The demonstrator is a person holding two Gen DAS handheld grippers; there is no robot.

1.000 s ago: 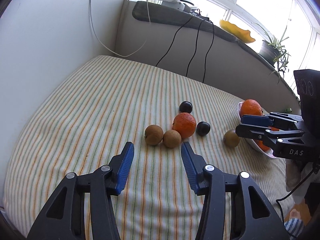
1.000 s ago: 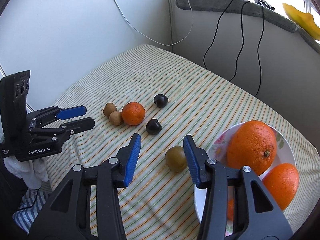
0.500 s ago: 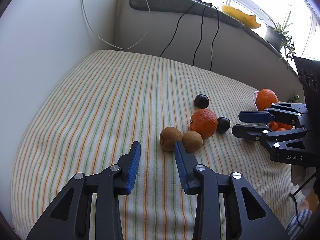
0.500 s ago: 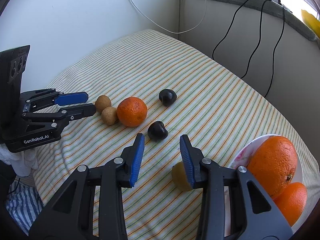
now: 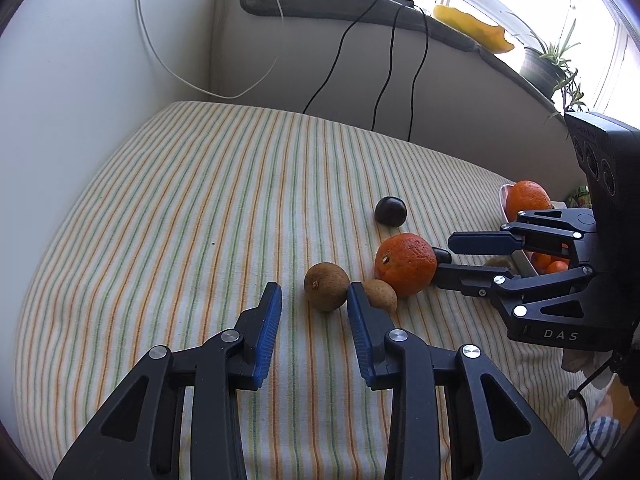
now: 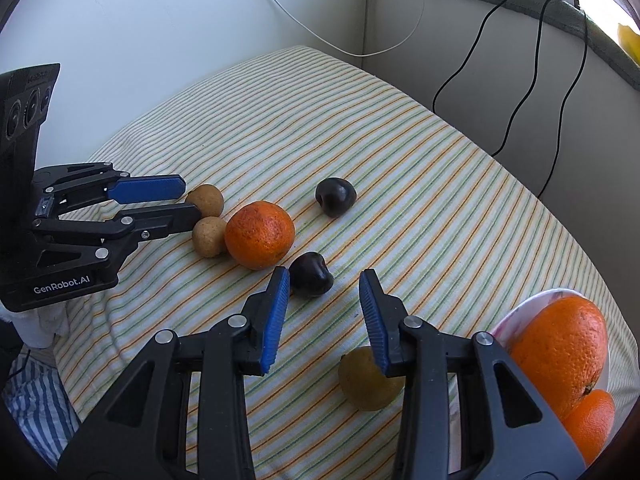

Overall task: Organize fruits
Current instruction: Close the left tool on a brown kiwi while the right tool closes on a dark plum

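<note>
On the striped cloth lie an orange (image 5: pixel 405 264) (image 6: pixel 259 240), two small brown fruits (image 5: pixel 326 286) (image 5: pixel 381 295) (image 6: pixel 205 199) (image 6: pixel 209 236), two dark plums (image 5: pixel 391 210) (image 6: pixel 335 196) (image 6: pixel 311 279) and a green-brown kiwi (image 6: pixel 370 380). My left gripper (image 5: pixel 314 300) (image 6: pixel 192 200) is open, its tips at the larger brown fruit. My right gripper (image 6: pixel 324 284) (image 5: pixel 444 254) is open just in front of the near plum. A white plate (image 6: pixel 516 312) holds oranges (image 6: pixel 560 352) (image 5: pixel 526 198) at the right.
White walls (image 5: pixel 100 80) close the left and back. Black and white cables (image 5: pixel 384 72) hang down the back ledge. A potted plant (image 5: pixel 544 68) and a yellow dish (image 5: pixel 472 24) sit on the windowsill. The cloth's front edge drops off near me.
Both grippers have moved forward toward the fruit cluster. The left now reaches the brown fruit, the right has passed the kiwi and reached the near plum. Both stay open.
</note>
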